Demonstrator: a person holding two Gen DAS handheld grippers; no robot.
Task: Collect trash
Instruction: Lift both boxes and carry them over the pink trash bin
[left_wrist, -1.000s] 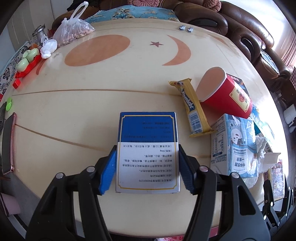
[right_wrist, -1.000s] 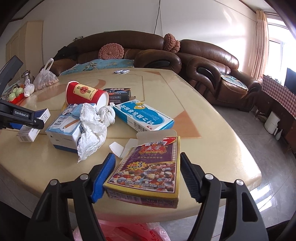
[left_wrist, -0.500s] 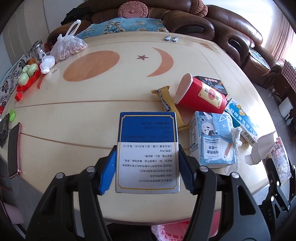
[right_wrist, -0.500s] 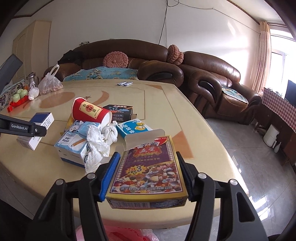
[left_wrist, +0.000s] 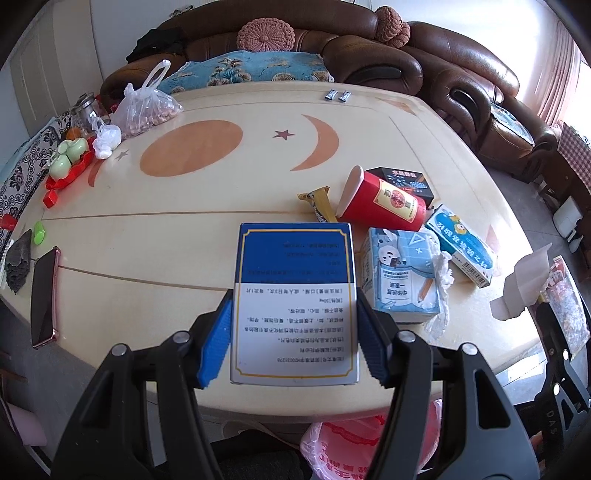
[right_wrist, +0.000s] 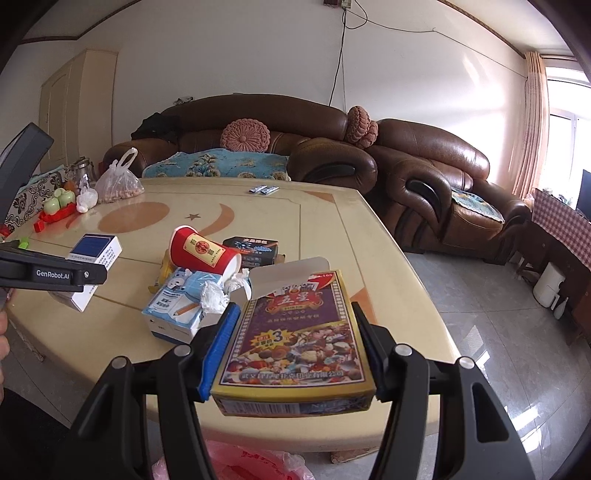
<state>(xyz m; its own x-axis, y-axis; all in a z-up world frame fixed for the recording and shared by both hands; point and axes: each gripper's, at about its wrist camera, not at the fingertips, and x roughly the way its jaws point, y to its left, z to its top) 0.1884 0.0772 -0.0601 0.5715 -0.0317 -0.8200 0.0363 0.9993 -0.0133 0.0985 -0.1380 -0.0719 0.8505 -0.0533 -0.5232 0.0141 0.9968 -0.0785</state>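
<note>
Both boxes have been lifted off the table (left_wrist: 147, 229) | left gripper (left_wrist: 293, 343) is clamped on the blue-and-white box (left_wrist: 295, 295) | right gripper (right_wrist: 293, 343), jaws just closed in, pinches the card box (right_wrist: 295, 339) | red bag (left_wrist: 369, 443) is seen below.

Left claw (left_wrist: 293, 341) has the medicine box (left_wrist: 295, 295) clamped above the table's (left_wrist: 184, 236) near edge, right claw (right_wrist: 291, 350) has the card box (right_wrist: 295, 343) squeezed too. Tipped cup (left_wrist: 380, 205) lies on the table behind the tissue box (left_wrist: 402, 277), snack bar (left_wrist: 319, 205) just left of it. Plastic bag (left_wrist: 340, 443) sits below the table edge.
</note>
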